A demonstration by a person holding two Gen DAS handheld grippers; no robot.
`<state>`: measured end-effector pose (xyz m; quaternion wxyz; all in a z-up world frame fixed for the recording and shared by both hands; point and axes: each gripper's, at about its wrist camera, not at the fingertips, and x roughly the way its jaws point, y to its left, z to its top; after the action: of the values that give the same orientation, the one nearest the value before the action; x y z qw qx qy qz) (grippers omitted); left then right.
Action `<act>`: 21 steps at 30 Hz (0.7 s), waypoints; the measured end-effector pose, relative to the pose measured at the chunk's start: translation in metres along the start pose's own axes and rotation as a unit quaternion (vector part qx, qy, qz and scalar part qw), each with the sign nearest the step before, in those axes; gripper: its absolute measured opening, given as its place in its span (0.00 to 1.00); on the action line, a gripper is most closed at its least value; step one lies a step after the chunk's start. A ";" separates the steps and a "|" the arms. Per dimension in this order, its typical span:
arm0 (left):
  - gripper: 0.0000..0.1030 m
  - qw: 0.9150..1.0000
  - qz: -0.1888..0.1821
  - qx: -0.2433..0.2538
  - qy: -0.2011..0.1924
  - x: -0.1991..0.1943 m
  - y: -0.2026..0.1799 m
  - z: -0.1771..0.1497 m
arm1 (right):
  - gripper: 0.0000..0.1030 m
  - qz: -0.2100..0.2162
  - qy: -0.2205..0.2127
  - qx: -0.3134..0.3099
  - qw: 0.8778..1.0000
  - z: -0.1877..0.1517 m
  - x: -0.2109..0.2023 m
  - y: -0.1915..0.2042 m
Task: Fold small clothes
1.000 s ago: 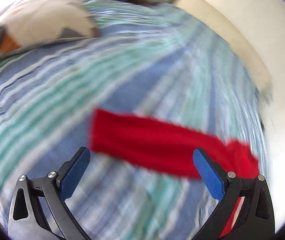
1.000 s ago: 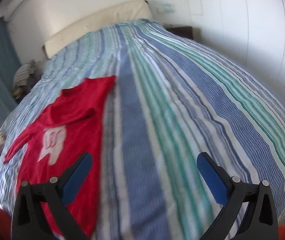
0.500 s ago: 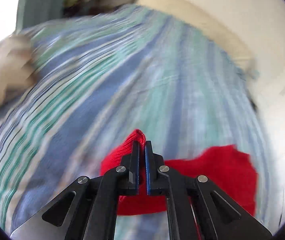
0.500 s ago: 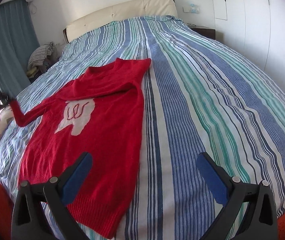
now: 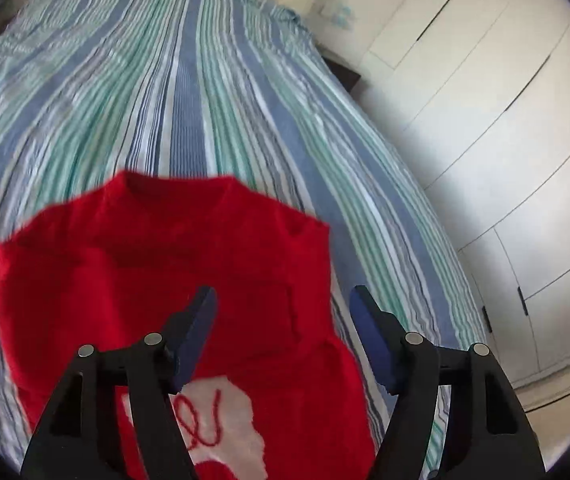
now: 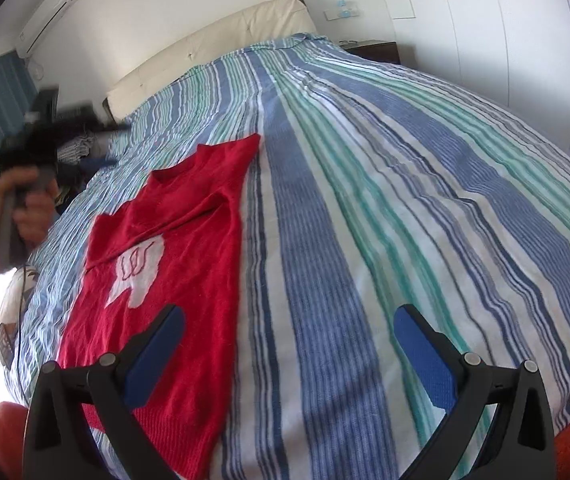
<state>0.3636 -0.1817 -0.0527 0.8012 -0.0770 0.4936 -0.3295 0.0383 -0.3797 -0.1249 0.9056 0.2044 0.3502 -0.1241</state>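
A red sweater (image 6: 189, 264) with a white patch (image 6: 137, 272) lies flat on the striped bed (image 6: 365, 200), collar toward the headboard. Its left sleeve is folded slantwise across the chest. In the left wrist view the sweater (image 5: 165, 264) fills the lower half. My left gripper (image 5: 283, 300) hovers above its chest with the jaws opening and nothing between the pads. In the right wrist view that gripper (image 6: 45, 120) is a blur in a person's hand (image 6: 17, 208) at the left. My right gripper (image 6: 289, 316) hangs open and empty over the sweater's right hem edge and the bedspread.
A cream headboard (image 6: 213, 40) closes the far end of the bed. White wardrobe doors (image 5: 485, 140) run along the right side, with a dark nightstand (image 6: 377, 48) at the far end. Other clothes (image 6: 77, 148) and a dark flat device (image 6: 5, 340) lie at the bed's left edge.
My left gripper, shut on the sleeve end half a second ago, swung right over the sweater and let it go; its jaws now stand apart. The sleeve lies folded across the chest.
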 end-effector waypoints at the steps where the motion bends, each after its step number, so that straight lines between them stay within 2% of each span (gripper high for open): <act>1: 0.69 1.000 0.009 -0.009 -0.003 -0.001 0.015 -0.012 | 1.00 -0.004 -0.002 0.003 1.000 0.000 -0.001 -0.004; 2: 0.69 1.000 0.025 -0.011 -0.010 -0.009 0.029 -0.025 | 1.00 -0.007 -0.002 0.010 1.000 0.000 -0.002 -0.010; 4: 0.69 0.995 0.094 -0.010 -0.038 -0.024 0.069 -0.036 | 1.00 -0.002 0.002 0.027 1.000 0.003 0.001 -0.018; 6: 0.69 0.989 0.141 -0.018 -0.050 -0.036 0.108 -0.034 | 1.00 0.006 0.004 0.038 0.999 0.006 0.006 -0.021; 9: 0.71 0.980 0.190 -0.027 -0.058 -0.033 0.157 -0.023 | 1.00 0.012 0.006 0.024 1.000 0.014 0.015 -0.009; 10: 0.77 0.977 0.205 -0.024 -0.049 -0.024 0.168 -0.024 | 1.00 0.018 0.007 0.021 1.000 0.022 0.020 -0.002; 12: 0.81 0.967 0.251 -0.034 0.014 0.016 0.205 -0.028 | 1.00 0.045 -0.001 0.015 0.999 0.051 0.036 0.022; 13: 0.84 0.968 0.246 -0.040 0.024 0.029 0.216 -0.033 | 1.00 0.063 -0.002 0.009 0.998 0.068 0.045 0.036; 14: 0.88 0.972 0.232 -0.040 -0.002 0.028 0.220 -0.040 | 1.00 0.093 -0.001 0.001 0.996 0.090 0.060 0.056; 15: 0.90 0.972 0.231 -0.036 -0.029 0.023 0.220 -0.046 | 1.00 0.114 0.006 -0.004 0.993 0.106 0.074 0.071; 16: 0.93 0.970 0.238 -0.036 -0.034 0.022 0.219 -0.049 | 1.00 0.137 0.018 -0.009 0.990 0.123 0.091 0.087; 19: 0.95 0.968 0.246 -0.023 -0.037 0.023 0.215 -0.051 | 1.00 0.215 0.096 0.010 0.972 0.159 0.167 0.126; 21: 0.95 0.969 0.244 -0.022 -0.035 0.023 0.213 -0.054 | 0.99 0.239 0.170 0.060 0.954 0.160 0.228 0.133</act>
<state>0.4216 -0.0205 -0.1921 0.8722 0.0168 0.4763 -0.1103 0.3459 -0.3541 -0.1357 0.8222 0.3538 0.4315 0.1120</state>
